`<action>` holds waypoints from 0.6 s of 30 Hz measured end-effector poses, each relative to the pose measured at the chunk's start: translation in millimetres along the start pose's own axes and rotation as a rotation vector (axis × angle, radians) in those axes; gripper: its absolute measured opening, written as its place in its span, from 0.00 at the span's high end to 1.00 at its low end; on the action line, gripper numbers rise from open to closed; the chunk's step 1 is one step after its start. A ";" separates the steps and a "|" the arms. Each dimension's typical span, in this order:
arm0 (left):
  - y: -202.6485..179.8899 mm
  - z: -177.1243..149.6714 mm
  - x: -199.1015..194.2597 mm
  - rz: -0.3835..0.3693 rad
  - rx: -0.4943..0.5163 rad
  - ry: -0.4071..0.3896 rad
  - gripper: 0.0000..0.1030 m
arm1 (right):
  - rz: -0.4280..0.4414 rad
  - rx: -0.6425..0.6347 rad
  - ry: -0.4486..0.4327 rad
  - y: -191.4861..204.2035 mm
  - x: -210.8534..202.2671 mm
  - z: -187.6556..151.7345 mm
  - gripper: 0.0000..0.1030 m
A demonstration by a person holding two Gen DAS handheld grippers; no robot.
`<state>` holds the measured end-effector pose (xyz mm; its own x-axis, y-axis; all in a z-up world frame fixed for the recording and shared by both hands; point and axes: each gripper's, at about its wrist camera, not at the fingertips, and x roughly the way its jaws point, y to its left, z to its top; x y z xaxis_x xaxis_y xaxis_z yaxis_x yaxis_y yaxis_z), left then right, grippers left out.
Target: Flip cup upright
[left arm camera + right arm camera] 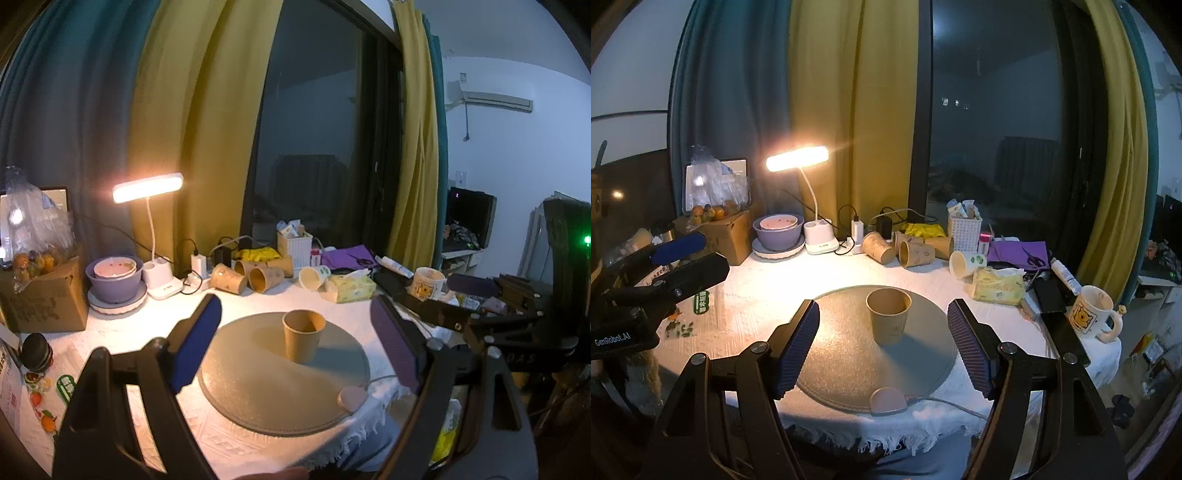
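A brown paper cup [303, 336] stands upright, mouth up, on a round grey mat [258, 387]. It also shows in the right wrist view [888, 315] on the mat [842, 354]. My left gripper [295, 347] is open and empty, its pads well apart on either side of the cup, short of it. My right gripper [884, 341] is open and empty, also drawn back from the cup. The left gripper shows at the left edge of the right wrist view [679, 258].
Several paper cups [905, 249] lie on their sides at the back. A lit desk lamp [798, 158], purple bowls [777, 230], a cardboard box [727, 232], a tissue pack [997, 284] and a yellow-print mug [1089, 312] ring the table. The table's front edge is fringed.
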<state>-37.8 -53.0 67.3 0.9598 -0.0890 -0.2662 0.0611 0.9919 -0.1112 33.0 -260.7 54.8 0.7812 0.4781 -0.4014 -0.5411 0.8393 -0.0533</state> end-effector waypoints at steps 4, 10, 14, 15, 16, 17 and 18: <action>1.1 0.8 -0.5 0.001 -0.001 -0.002 0.19 | 0.000 0.000 0.000 -0.4 -0.2 -0.3 0.27; 1.3 0.8 -0.6 0.001 -0.002 -0.002 0.19 | 0.001 0.000 0.002 -1.0 -0.1 -0.3 0.27; 1.5 0.9 -0.7 0.001 -0.002 -0.001 0.19 | 0.001 0.000 0.004 -1.0 0.2 -0.7 0.27; 1.6 0.9 -0.6 0.000 -0.002 -0.002 0.19 | 0.001 0.000 0.006 -1.4 1.1 -1.3 0.27; 1.8 1.0 -0.5 0.000 -0.002 -0.002 0.19 | 0.002 0.000 0.007 -1.6 1.4 -2.1 0.27; 1.9 1.1 -0.5 0.000 -0.002 -0.001 0.19 | 0.002 0.000 0.007 -1.8 1.0 -2.4 0.27; 1.8 1.0 -0.6 0.000 -0.002 -0.001 0.19 | 0.001 0.000 0.007 -1.2 1.5 -1.9 0.27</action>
<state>-38.0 -51.1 68.2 0.9602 -0.0887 -0.2649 0.0605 0.9918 -0.1130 34.2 -261.5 52.6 0.7784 0.4773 -0.4077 -0.5420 0.8387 -0.0529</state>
